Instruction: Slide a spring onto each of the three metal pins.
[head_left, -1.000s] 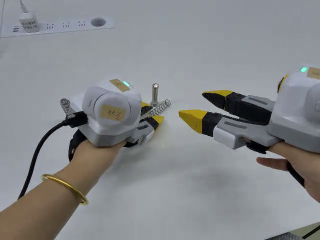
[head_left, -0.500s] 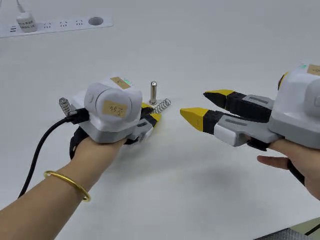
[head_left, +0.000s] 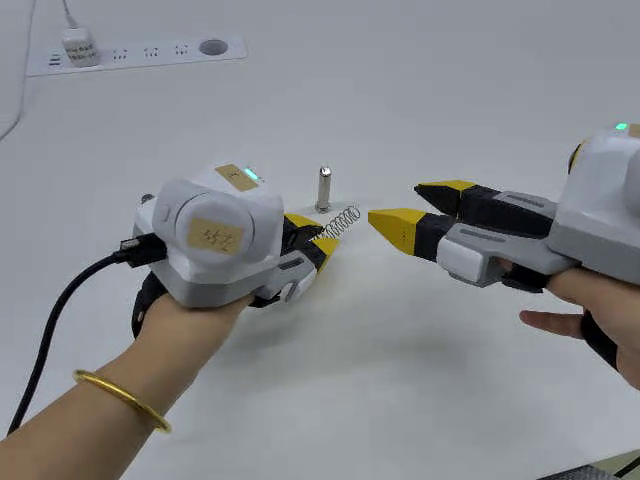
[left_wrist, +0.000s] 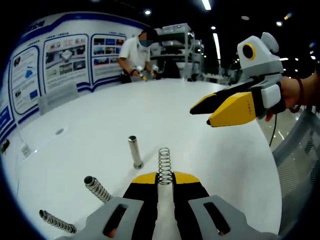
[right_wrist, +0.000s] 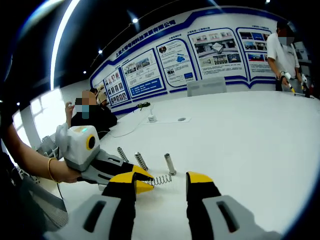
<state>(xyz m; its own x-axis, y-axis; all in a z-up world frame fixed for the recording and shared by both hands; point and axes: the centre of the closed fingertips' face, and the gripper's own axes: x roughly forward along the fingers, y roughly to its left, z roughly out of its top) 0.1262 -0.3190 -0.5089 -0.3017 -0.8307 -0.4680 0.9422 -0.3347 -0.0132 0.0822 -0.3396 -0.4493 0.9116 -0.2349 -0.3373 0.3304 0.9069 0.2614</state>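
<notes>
Where spring (left_wrist: 164, 161) juts, left gripper (head_left: 320, 240) clamps.

spring (head_left: 340, 222): silver; pin (head_left: 324, 188): grey metal; table (head_left: 400, 100): white; fingers (head_left: 395, 228): yellow tips (black behind)

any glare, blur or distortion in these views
Head view: soft even light, faint shadow under the left hand-held gripper, sharp. Left gripper view: fisheye curves the table, spring crisp. Right gripper view: fisheye too, bright ceiling streak upper left.

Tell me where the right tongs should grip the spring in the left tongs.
Take the spring by its free end, across the coils, from the right: the left tongs pinch its other end, and it juts toward the open right tongs.
</notes>
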